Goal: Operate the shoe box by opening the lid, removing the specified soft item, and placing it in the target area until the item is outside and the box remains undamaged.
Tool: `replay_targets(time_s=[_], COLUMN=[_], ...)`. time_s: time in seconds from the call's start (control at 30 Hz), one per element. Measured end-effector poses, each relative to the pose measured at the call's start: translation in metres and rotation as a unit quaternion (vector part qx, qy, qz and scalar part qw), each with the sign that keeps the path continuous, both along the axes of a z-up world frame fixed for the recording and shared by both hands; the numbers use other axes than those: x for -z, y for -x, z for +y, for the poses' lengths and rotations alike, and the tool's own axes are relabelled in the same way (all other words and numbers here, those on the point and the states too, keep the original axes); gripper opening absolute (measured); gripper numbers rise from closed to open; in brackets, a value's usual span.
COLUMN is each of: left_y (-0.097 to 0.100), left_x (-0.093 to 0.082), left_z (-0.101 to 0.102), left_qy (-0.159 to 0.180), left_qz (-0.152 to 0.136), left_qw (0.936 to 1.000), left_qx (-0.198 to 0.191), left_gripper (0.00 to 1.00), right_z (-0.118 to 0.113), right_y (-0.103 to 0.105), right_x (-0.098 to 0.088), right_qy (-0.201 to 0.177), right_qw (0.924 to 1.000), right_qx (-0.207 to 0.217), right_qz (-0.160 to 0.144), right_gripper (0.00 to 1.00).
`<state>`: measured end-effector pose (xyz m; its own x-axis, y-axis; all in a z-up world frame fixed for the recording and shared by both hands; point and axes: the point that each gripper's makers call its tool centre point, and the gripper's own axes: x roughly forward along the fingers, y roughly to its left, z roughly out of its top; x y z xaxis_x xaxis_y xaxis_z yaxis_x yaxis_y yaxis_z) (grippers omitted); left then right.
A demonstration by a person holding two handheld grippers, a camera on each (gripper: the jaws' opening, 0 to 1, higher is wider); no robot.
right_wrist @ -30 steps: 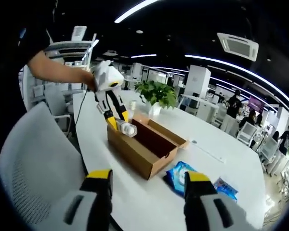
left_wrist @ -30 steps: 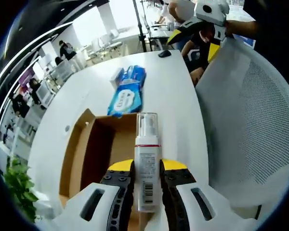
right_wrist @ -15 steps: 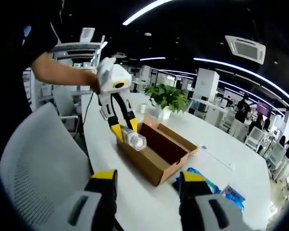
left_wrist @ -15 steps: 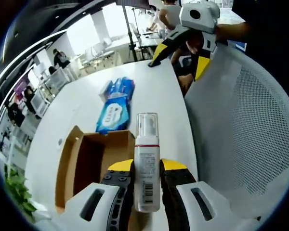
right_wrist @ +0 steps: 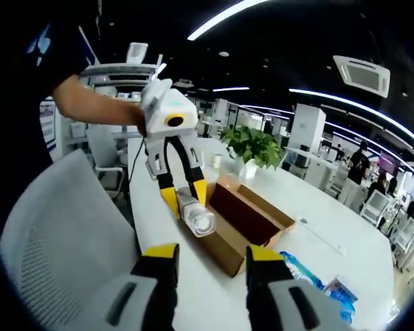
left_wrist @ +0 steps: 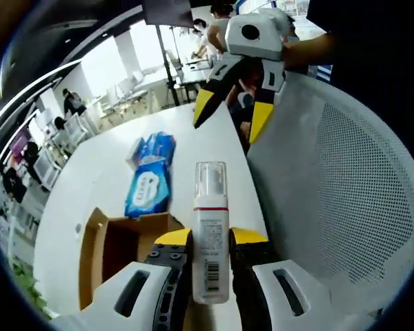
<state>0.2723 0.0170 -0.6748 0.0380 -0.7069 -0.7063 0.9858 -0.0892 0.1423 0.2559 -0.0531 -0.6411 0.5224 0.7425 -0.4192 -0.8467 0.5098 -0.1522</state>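
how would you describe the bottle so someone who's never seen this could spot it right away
Start at the white table and find the open brown cardboard box on it. Just above the box's near end, the left gripper holds the bottle between its yellow-tipped jaws. It is a slim white bottle with a clear cap, a red band and a barcode label, unlike the flat blue packs beyond the box.

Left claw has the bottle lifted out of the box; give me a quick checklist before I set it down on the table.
1. Left claw grip on white pump bottle with red band: ok, clamped on both sides.
2. Bottle clear of brown cardboard shoe box: ok, held above the near end.
3. Box lid open, box intact: ok.
4. Bare white table for placing: ok, beside blue wipes packs.
5. Right claw free: ok, open and empty.
6. Box contents: cannot tell.
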Motion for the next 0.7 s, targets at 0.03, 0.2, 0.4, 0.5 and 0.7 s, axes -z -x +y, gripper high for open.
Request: replay_targets(time_s=[0.03, 0.2, 0.4, 0.5, 0.7], left_y=[0.001, 0.01, 0.019, 0.022, 0.027], left_x=[0.0, 0.001, 0.0, 0.001, -0.001], left_z=[-0.001, -0.006, -0.015, -0.018, -0.026], left_qy=[0.001, 0.002, 0.007, 0.007, 0.015], left_qz=[0.001, 0.004, 0.006, 0.006, 0.01], left_qw=[1.0, 0.9996, 0.9987, 0.9981, 0.9966], left_qx=[0.004, 0.027, 0.051, 0.062, 0.081], left_gripper=[0.19, 0.19, 0.19, 0.19, 0.19], right_z=[0.002, 0.007, 0.012, 0.015, 0.019], right_y=[0.001, 0.006, 0.013, 0.016, 0.022], right_x=[0.0, 0.002, 0.001, 0.002, 0.001], right_qy=[0.0, 0.004, 0.005, 0.006, 0.004], right_qw=[1.0, 0.9997, 0.9989, 0.9983, 0.9975], right_qx=[-0.005, -0.025, -0.047, -0.059, -0.071], right_qz=[0.001, 0.003, 0.001, 0.003, 0.001], right_gripper=[0.35, 0.32, 0.29, 0.27, 0.22])
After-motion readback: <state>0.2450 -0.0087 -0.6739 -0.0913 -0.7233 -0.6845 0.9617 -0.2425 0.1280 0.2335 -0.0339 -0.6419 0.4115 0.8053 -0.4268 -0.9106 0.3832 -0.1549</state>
